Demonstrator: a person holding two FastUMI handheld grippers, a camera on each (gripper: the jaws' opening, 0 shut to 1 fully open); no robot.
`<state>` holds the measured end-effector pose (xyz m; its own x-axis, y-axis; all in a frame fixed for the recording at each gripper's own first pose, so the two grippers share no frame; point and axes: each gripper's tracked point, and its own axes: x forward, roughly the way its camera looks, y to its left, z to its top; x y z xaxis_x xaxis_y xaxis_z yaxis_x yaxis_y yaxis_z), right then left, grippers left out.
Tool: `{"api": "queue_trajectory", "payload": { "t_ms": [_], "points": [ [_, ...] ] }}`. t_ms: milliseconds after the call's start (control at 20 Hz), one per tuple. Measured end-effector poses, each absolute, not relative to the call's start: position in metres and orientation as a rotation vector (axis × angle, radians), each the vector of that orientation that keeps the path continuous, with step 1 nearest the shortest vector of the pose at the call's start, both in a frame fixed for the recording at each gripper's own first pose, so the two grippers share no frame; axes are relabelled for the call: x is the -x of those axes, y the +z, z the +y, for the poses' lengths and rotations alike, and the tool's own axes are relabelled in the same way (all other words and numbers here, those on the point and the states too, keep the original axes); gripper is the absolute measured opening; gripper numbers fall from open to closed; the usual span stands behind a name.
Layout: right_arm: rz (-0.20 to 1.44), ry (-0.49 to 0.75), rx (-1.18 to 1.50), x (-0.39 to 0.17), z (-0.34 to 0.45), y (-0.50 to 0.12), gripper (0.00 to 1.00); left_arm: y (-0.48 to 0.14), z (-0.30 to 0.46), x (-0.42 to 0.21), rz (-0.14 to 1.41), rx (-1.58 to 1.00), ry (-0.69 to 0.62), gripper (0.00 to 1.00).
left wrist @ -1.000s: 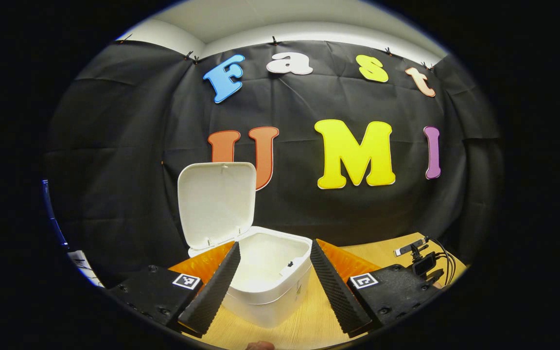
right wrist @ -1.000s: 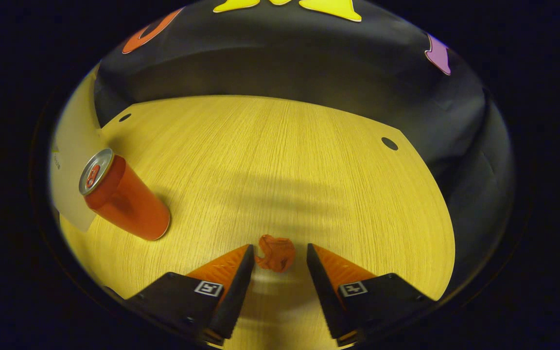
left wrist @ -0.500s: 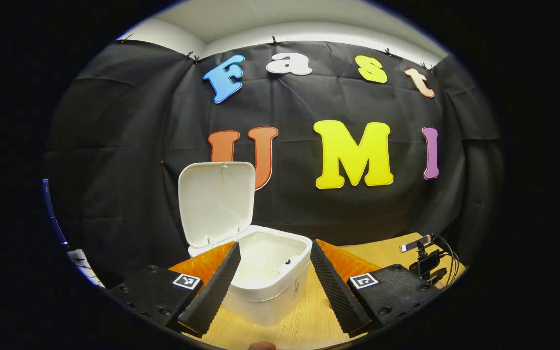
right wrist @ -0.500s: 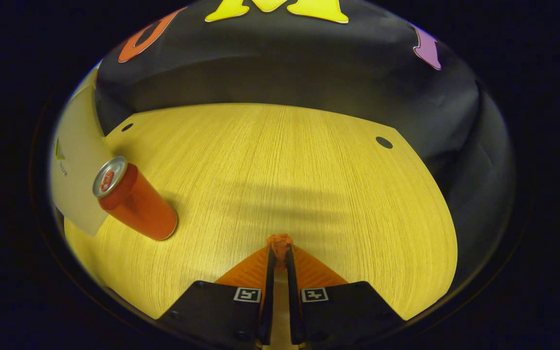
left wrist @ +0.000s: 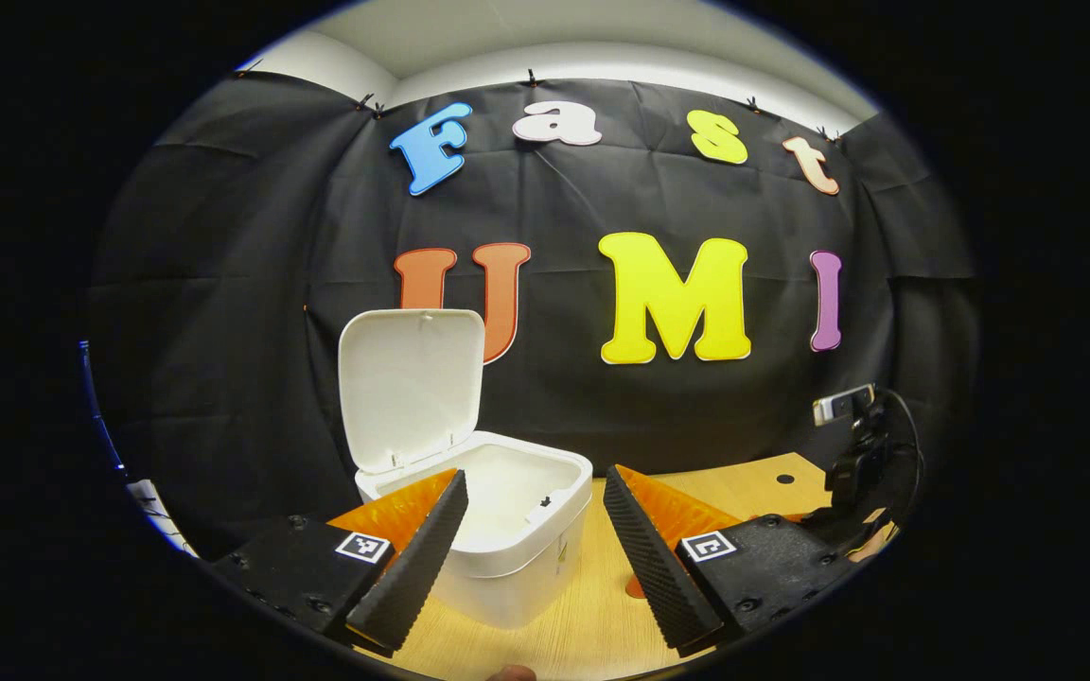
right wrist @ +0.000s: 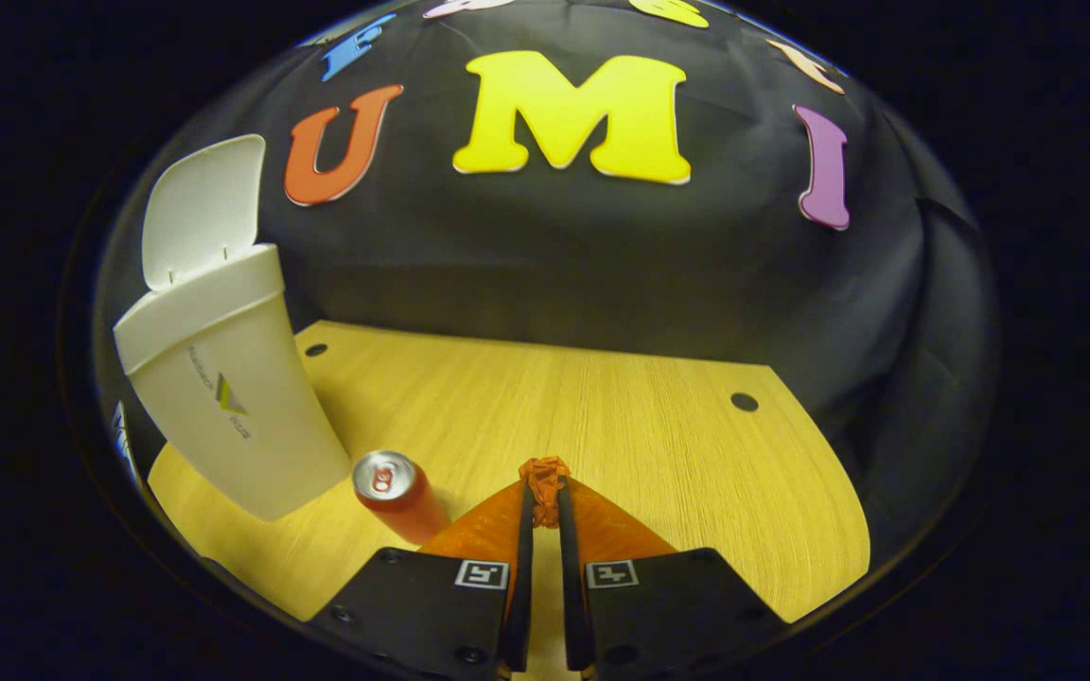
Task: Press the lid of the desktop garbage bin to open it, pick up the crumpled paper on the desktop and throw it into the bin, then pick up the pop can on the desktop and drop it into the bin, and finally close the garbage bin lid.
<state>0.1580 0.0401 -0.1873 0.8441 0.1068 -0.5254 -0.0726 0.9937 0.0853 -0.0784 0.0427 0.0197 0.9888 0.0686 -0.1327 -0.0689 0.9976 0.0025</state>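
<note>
bin: far left in the right gripper view, lid flipped upright, mouth wide open. Fine for a drop, but light plastic, so a bump on the rim could probably shove or tip it.

can: upright on the table, just beside the bin's foot and close to the paper's route. Easy to clip on a low swing, and likely to roll off if knocked.

paper: small crumpled wad pinched right at the tips of the right gripper, fingers nearly closed on it. Only a thin bite by the look of it, so could slip out on a jerky carry, or cling to a pad on release.

left gripper: fingers spread wide, holding nothing, hanging in front of the open bin. Risk of crowding the right hand's way in.
</note>
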Motion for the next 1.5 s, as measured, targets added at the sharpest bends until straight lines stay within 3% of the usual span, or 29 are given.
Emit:
{"api": "queue_trajectory", "payload": {
  "t_ms": [200, 900, 1500],
  "points": [
    [0.428, 0.174, -0.053, -0.159, 0.074, -0.13, 0.15, 0.019, 0.046, 0.081, 0.138, 0.002, 0.068, 0.96],
    [0.212, 0.46, -0.117, -0.175, 0.193, -0.015, 0.15, 0.023, 0.084, 0.095, 0.125, 0.009, 0.15, 0.96],
    [0.243, 0.733, -0.162, -0.181, 0.303, 0.0, 0.15, 0.033, 0.12, 0.106, 0.099, -0.01, 0.264, 0.96]
  ]
}}
